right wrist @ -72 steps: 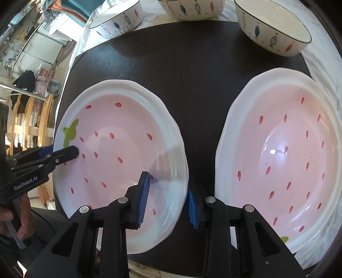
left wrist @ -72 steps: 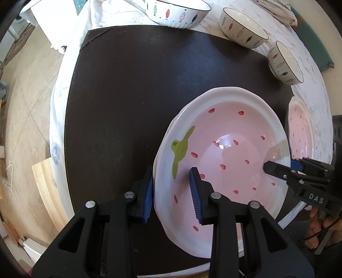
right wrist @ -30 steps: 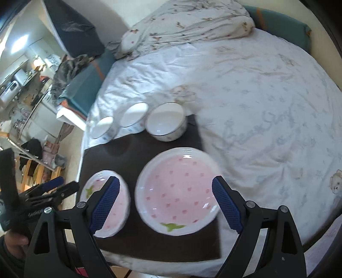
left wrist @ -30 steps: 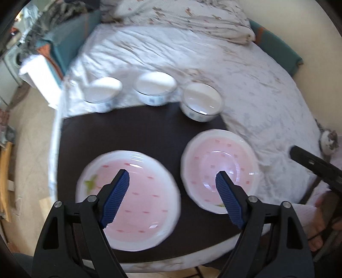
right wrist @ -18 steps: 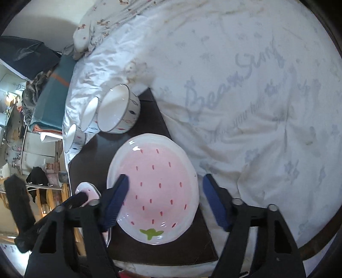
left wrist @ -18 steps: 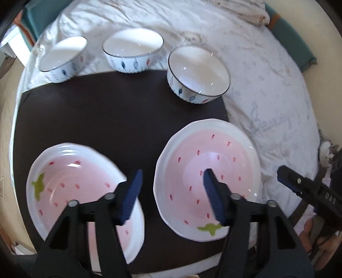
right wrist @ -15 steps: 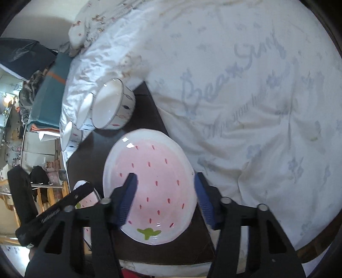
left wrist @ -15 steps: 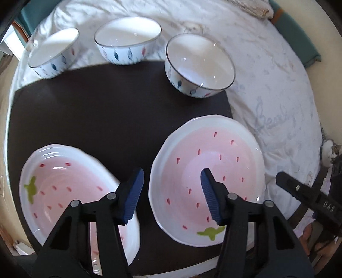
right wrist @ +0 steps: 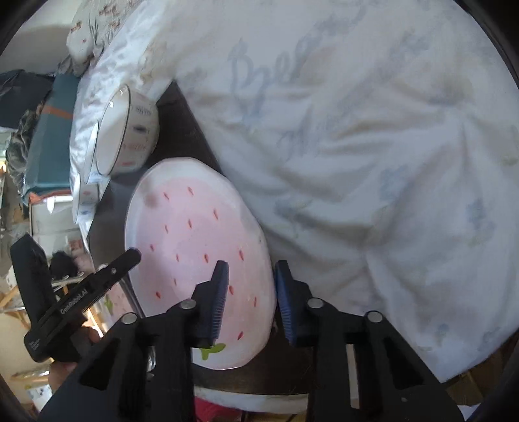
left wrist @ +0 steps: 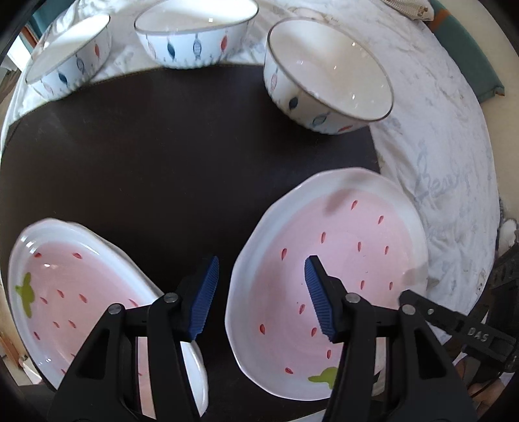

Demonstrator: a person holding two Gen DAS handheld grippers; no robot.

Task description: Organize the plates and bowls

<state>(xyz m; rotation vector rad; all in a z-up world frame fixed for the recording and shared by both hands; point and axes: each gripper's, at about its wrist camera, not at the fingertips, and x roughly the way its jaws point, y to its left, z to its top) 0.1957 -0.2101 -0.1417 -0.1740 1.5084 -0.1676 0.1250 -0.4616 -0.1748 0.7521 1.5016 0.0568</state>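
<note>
The bed [right wrist: 389, 162], under a rumpled white duvet, carries a dark mat [left wrist: 162, 146] on which all the crockery stands. Two pink strawberry plates lie side by side along the mat's near edge: the right plate [left wrist: 340, 253] sits at the near right corner, its rim close to the duvet, and the left plate [left wrist: 74, 292] at the near left corner. Three fish-pattern bowls stand along the far edge, the right bowl [left wrist: 327, 74] nearest the right plate, then the middle bowl [left wrist: 194, 29] and the left bowl [left wrist: 68, 52]. A moment ago both tools hung high with jaws wide. Now they have dropped to the right plate, so it is probably next to be lifted, perhaps onto the left plate. The left tool [left wrist: 261, 282] straddles its left rim, half open. The right tool [right wrist: 249, 292] brackets its right rim, narrow but not yet gripping. The mat's middle is bare, which leaves room to carry the plate across.
</note>
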